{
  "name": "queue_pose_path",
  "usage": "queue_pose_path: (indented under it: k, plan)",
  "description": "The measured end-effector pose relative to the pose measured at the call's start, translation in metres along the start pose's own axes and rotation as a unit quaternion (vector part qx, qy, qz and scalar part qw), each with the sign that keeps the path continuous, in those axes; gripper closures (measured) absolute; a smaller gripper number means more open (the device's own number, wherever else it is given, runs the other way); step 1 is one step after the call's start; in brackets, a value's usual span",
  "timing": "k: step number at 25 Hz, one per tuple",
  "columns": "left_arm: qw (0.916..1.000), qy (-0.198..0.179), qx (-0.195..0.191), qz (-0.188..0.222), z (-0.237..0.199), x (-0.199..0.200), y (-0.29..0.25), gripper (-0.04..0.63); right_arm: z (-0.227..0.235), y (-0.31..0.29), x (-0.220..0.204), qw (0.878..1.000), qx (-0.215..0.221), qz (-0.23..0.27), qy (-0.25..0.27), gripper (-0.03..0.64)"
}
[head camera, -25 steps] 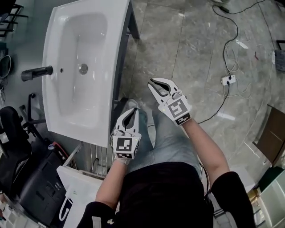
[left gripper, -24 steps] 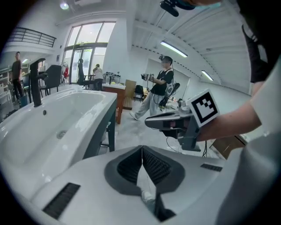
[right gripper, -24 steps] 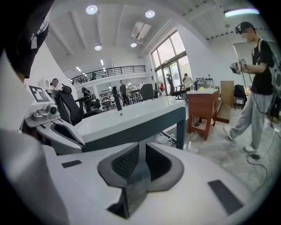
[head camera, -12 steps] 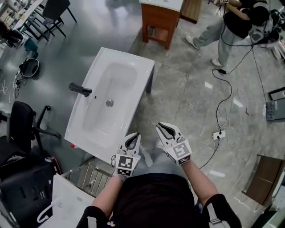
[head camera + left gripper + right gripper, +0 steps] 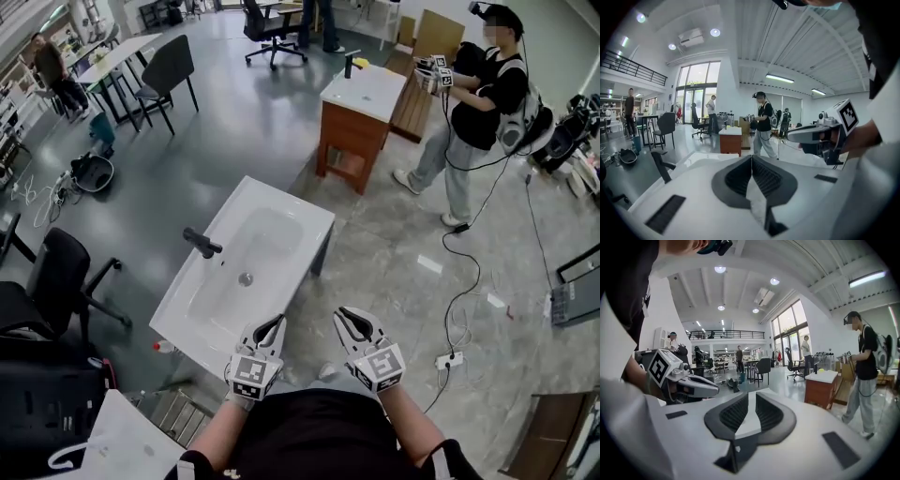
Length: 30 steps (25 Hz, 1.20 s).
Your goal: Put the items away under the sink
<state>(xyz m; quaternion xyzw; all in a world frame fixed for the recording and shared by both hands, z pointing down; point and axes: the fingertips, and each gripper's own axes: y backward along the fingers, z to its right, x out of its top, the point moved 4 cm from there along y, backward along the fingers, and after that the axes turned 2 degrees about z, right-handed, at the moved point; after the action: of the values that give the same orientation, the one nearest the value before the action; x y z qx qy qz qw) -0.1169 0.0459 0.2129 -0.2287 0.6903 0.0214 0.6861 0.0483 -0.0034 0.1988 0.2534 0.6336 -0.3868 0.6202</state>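
The white sink [image 5: 281,217] with its black tap [image 5: 202,244] stands ahead of me, seen from above. The space under it is hidden and no items to put away show. My left gripper [image 5: 278,322] is held near the sink's near corner, jaws shut and empty; in the left gripper view [image 5: 751,158] its tips meet. My right gripper [image 5: 342,312] hovers over the floor beside it, jaws a narrow gap apart with nothing between them [image 5: 752,396]. Each gripper view shows the other gripper alongside.
A wire rack [image 5: 178,408] and a white panel [image 5: 112,441] lie at my lower left. Black chairs [image 5: 56,281] stand left. A second wooden vanity [image 5: 361,117] and a person holding grippers [image 5: 473,103] are farther ahead. A cable and power strip [image 5: 448,359] lie right.
The head view has lifted from straight down on the sink to take in the room. The sink now sits farther ahead. Both grippers stay together in front of my body.
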Motion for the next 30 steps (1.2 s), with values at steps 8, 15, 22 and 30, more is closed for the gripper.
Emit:
queue_pose_path:
  k: [8, 15, 22, 30]
  plan:
    - [0.999, 0.016, 0.017, 0.039, 0.001, 0.03, 0.025, 0.575, -0.001, 0.016, 0.03, 0.999, -0.005, 0.036, 0.005, 0.554]
    - [0.9976, 0.016, 0.026, 0.063, 0.004, 0.046, 0.035, 0.575, -0.008, 0.025, 0.041, 0.998, 0.001, 0.053, 0.019, 0.555]
    - [0.9968, 0.023, 0.029, 0.072, 0.011, 0.046, 0.038, 0.575, -0.016, 0.028, 0.046, 0.998, 0.002, 0.058, 0.022, 0.555]
    - [0.9971, 0.018, 0.026, 0.069, 0.012, 0.044, 0.044, 0.575, -0.023, 0.03, 0.042, 0.998, 0.01, 0.057, 0.02, 0.555]
